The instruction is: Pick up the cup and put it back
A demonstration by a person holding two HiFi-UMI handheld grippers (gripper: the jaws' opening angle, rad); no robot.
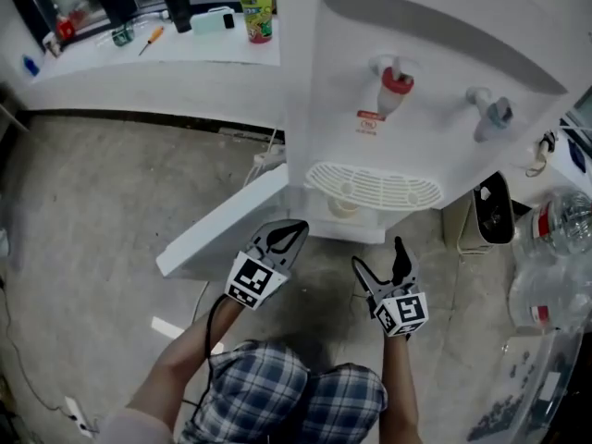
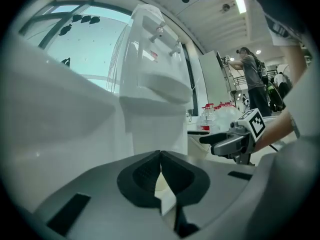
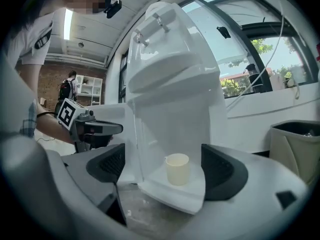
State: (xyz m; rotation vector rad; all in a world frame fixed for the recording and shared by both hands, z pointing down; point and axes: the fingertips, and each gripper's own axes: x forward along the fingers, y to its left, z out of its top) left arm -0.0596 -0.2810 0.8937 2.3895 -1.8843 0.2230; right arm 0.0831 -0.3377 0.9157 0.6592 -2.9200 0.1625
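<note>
Right gripper [image 3: 162,176] jaws apart, left gripper [image 2: 160,159] jaws together. Small cream plastic cup [image 3: 177,168], lower centre: probably light, rigid; grasp mid-wall.

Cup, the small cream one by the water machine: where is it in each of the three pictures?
Head view: cup low centre, half hidden under the water dispenser's drip grille.
Left gripper view: only a cream sliver, probably the cup, behind the closed left tongs.
Right gripper view: centre, upright on the dispenser's bottom ledge, between the open right tongs.
Shared landmark: the white water dispenser.
</note>
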